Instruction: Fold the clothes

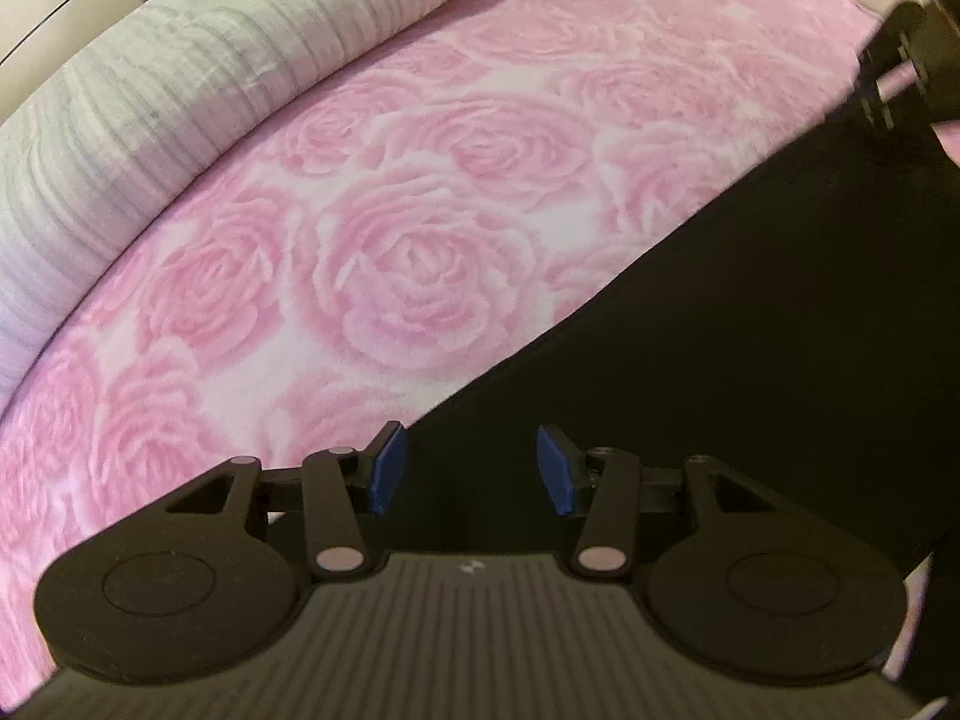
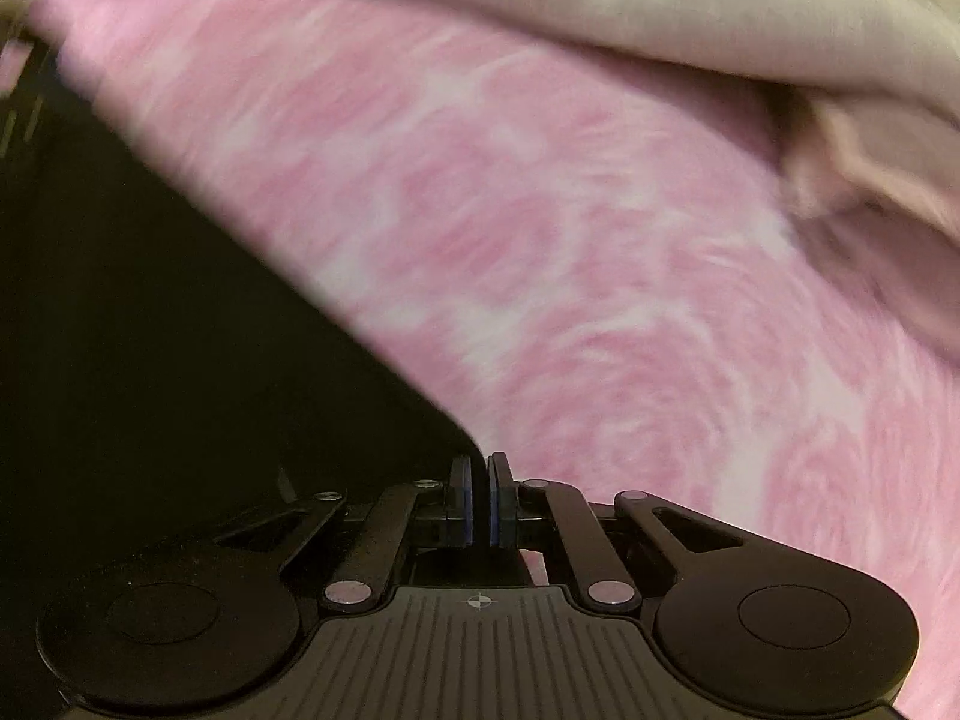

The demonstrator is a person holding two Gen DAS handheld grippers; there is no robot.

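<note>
Both grippers pitched steeply downward. Left gripper (image 1: pixel 471 468): jaws spread over the black garment (image 1: pixel 750 312), gripping nothing. Right gripper (image 2: pixel 480 501): jaws pressed together at the garment's corner, on the pink rose-patterned blanket (image 1: pixel 384 228); grey quilt (image 1: pixel 150 90) beyond.

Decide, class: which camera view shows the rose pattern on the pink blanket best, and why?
The left wrist view. There the pink blanket is sharp, each rose petal distinct beside the black garment. The right wrist view shows the same blanket smeared by blur, its roses only vague swirls.
</note>
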